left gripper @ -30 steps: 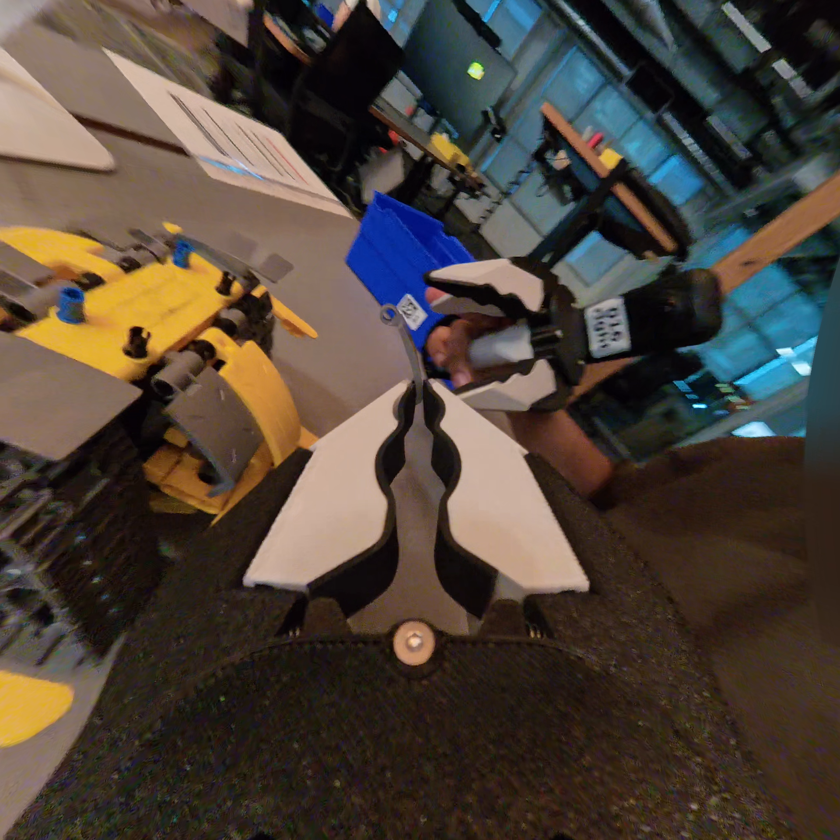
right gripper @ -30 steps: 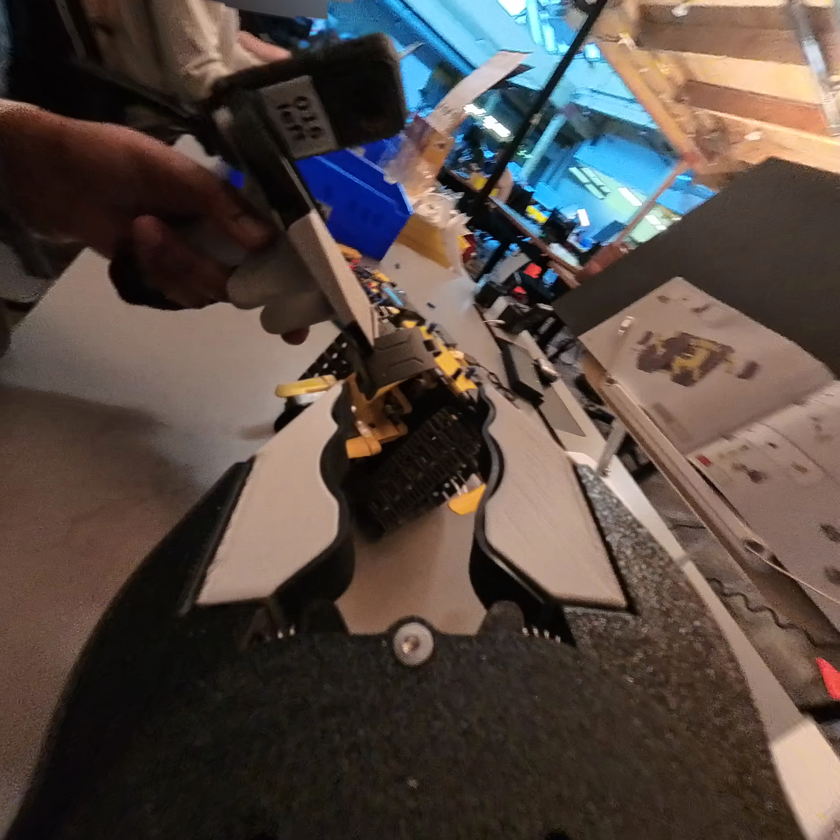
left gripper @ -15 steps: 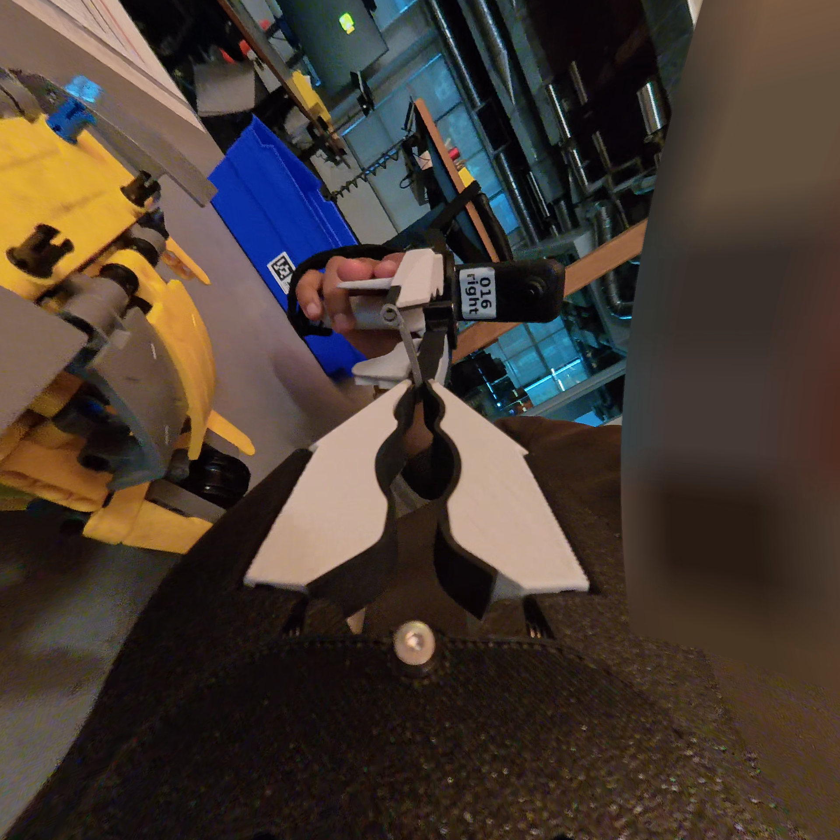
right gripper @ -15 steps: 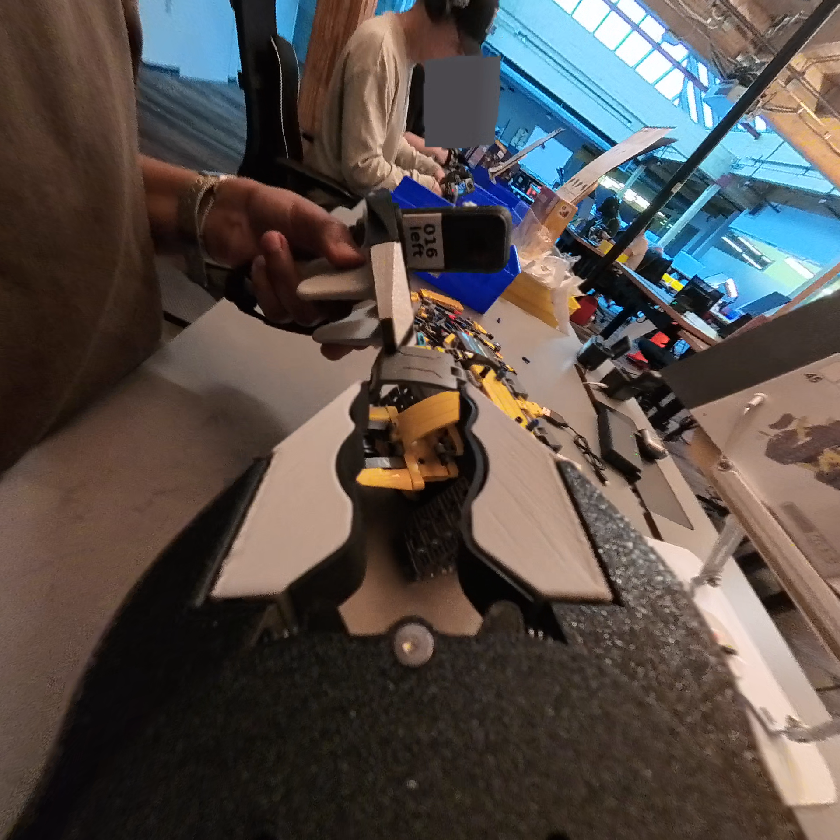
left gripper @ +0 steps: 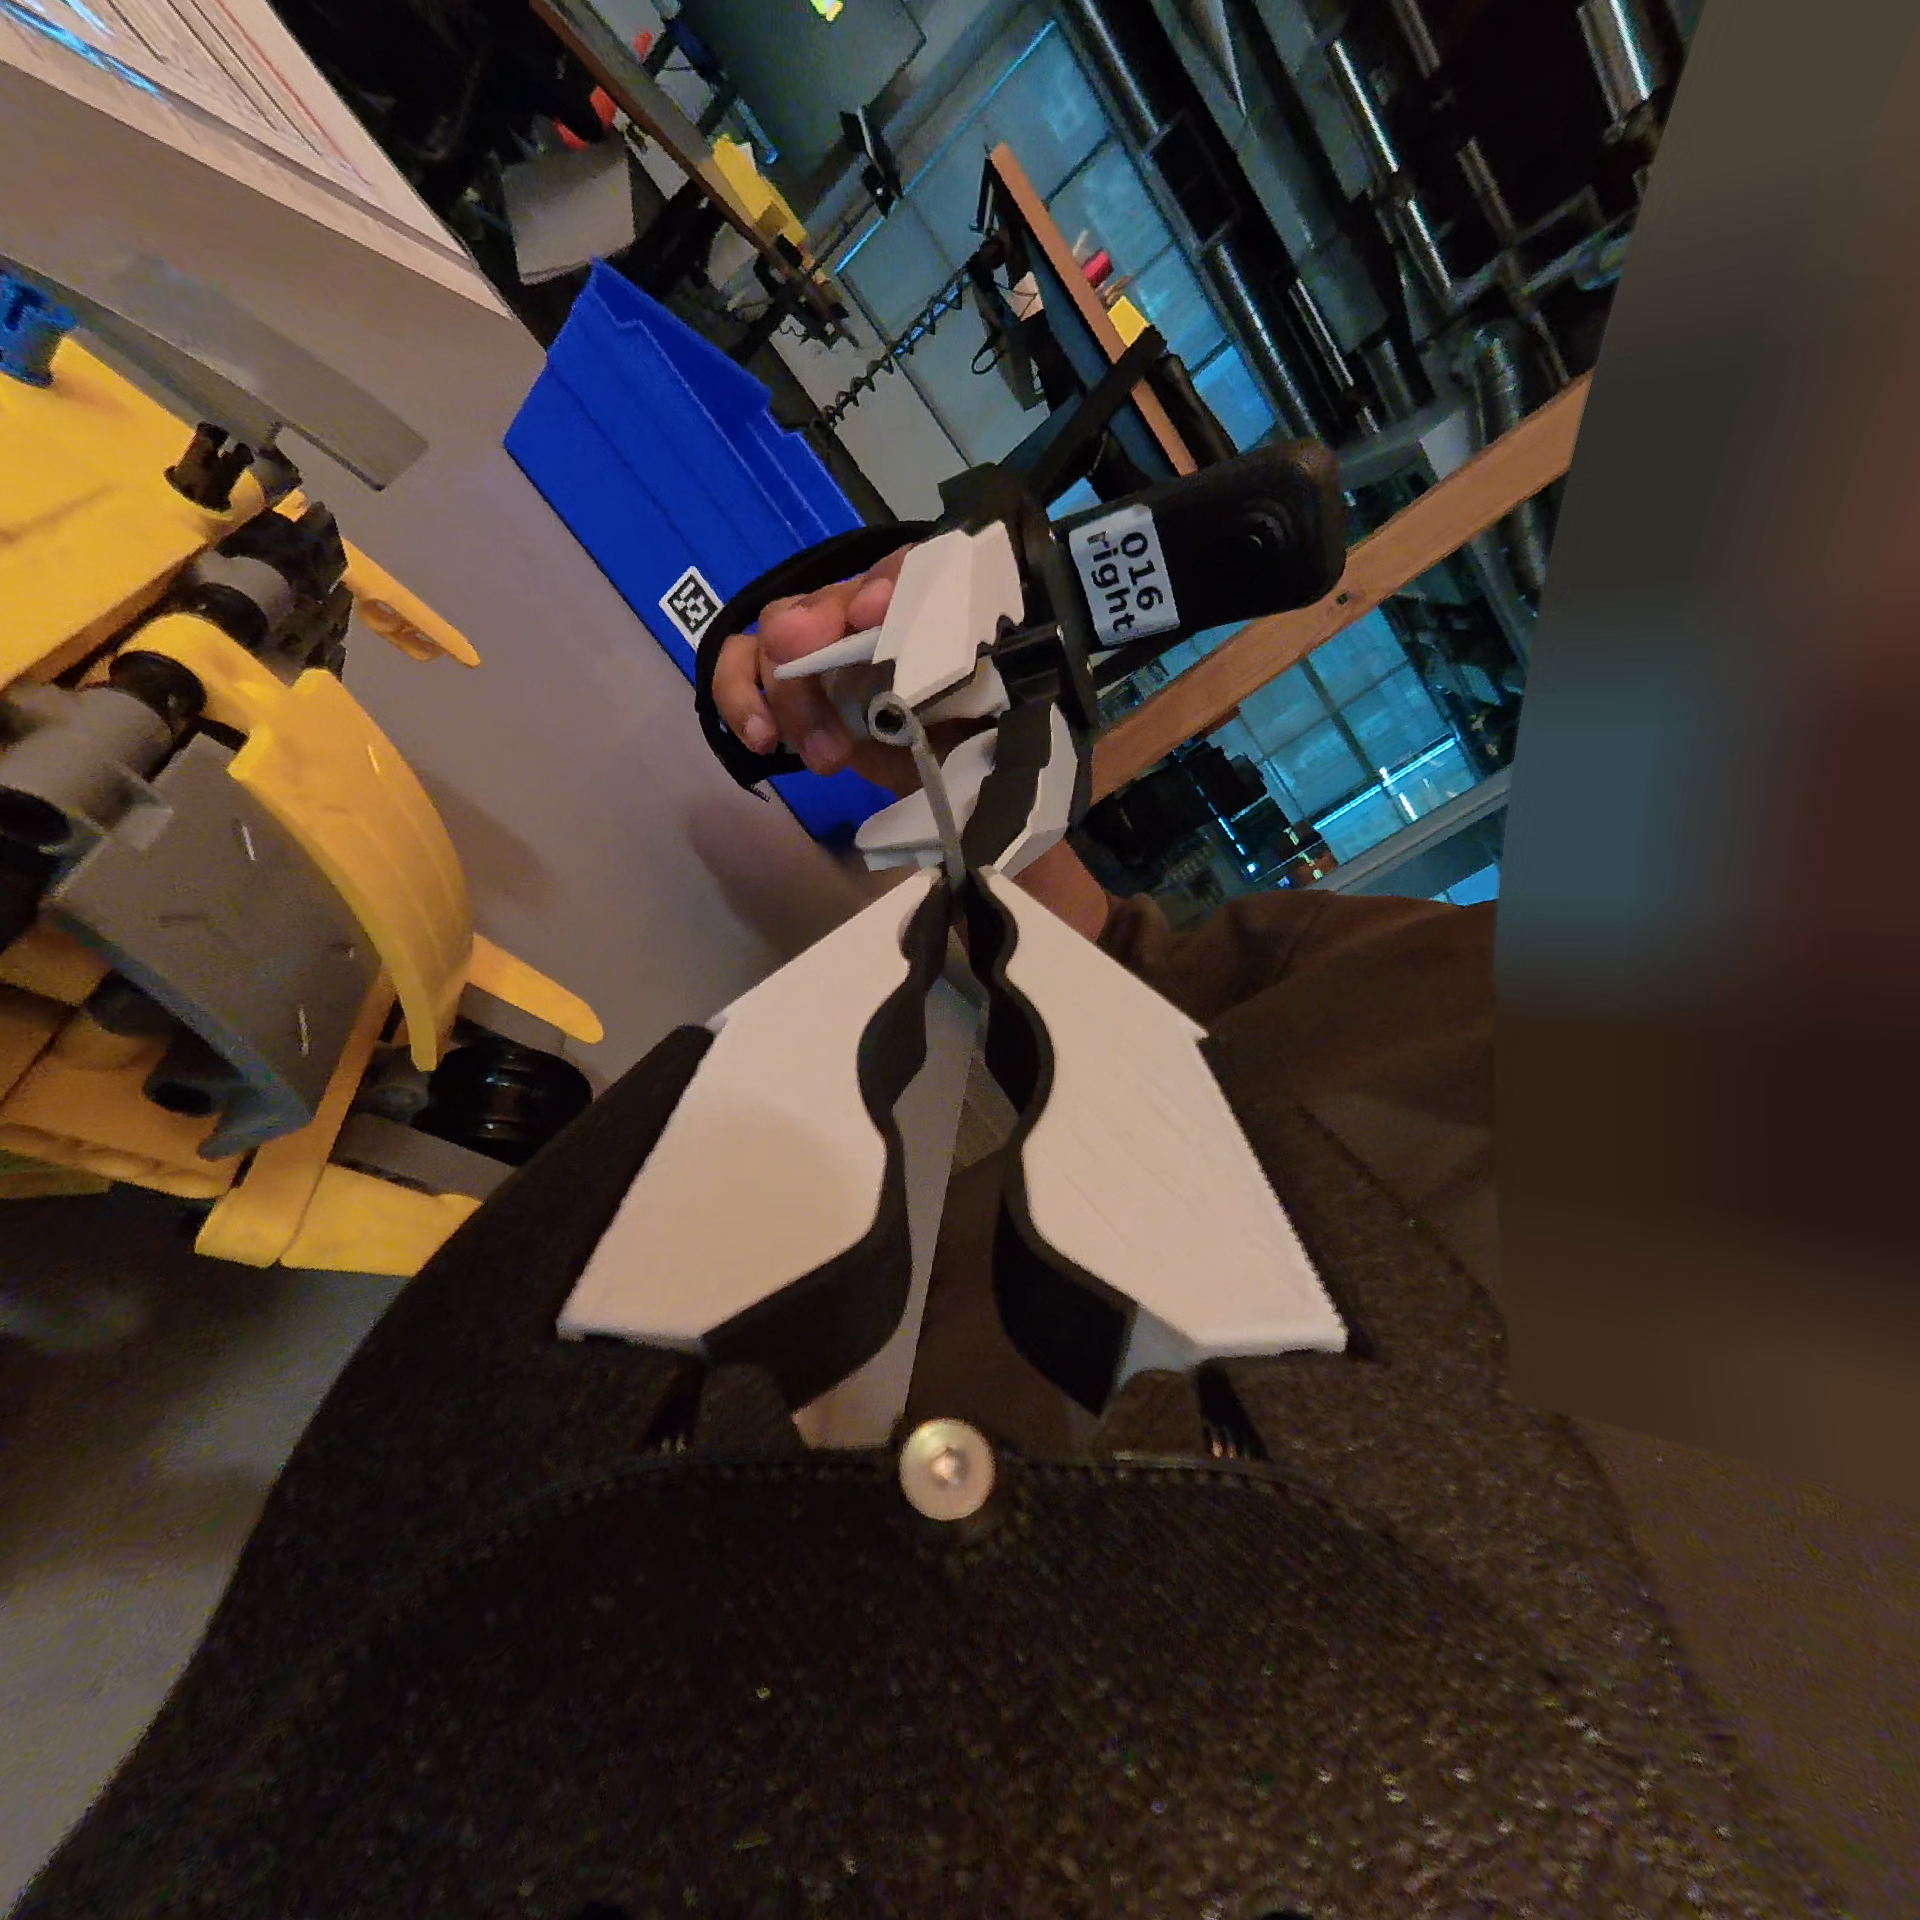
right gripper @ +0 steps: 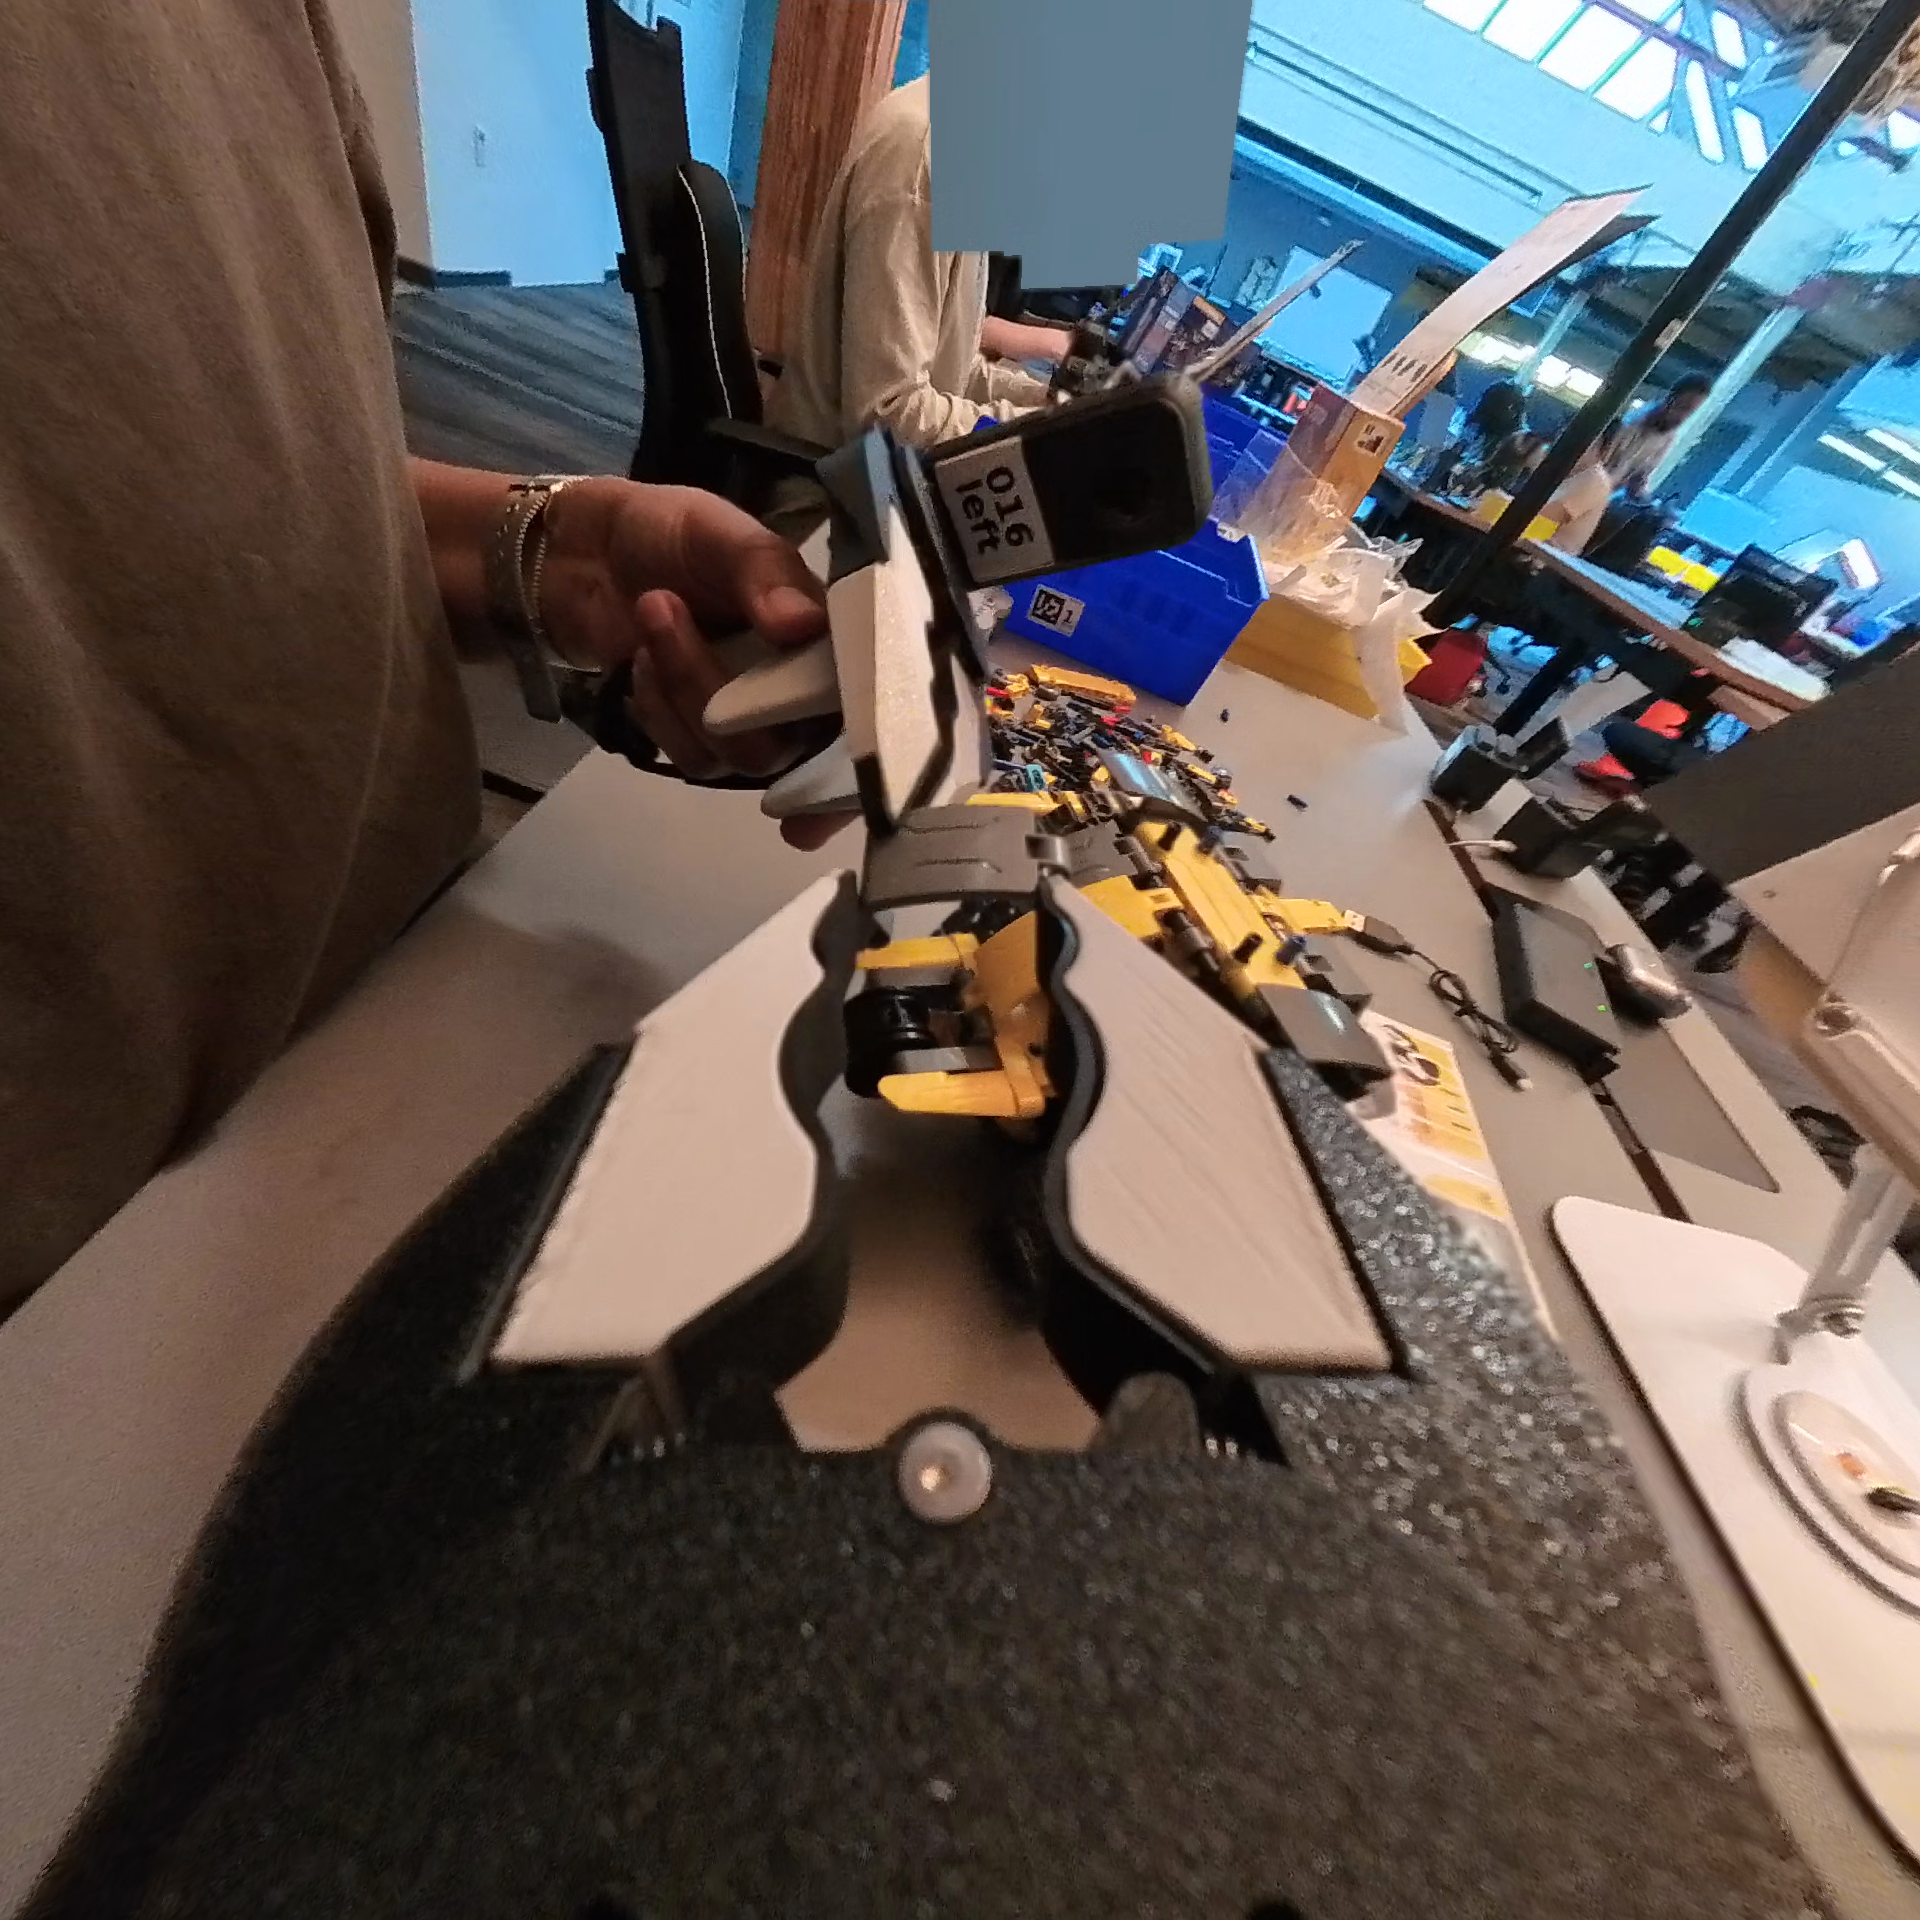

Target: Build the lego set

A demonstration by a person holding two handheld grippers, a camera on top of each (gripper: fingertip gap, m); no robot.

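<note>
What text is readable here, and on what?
I won't quote writing; here is what bears it:
Camera label, left wrist view.
Camera label, right wrist view.
Bin tag: a code.
Sheet: blurred.
Leaflet: too small.

The yellow model point(left gripper: 239, 935) runs off the left edge in the left wrist view, so most of it is unseen. The grey part point(left gripper: 940, 800) pinched by the left hand-held gripper point(left gripper: 956, 883) shows only its thin edge there. In the right wrist view the right hand-held gripper's fingers point(right gripper: 1174, 1143) cover part of the model, and the loose pieces point(right gripper: 1081, 717) behind are too small to tell apart.
</note>
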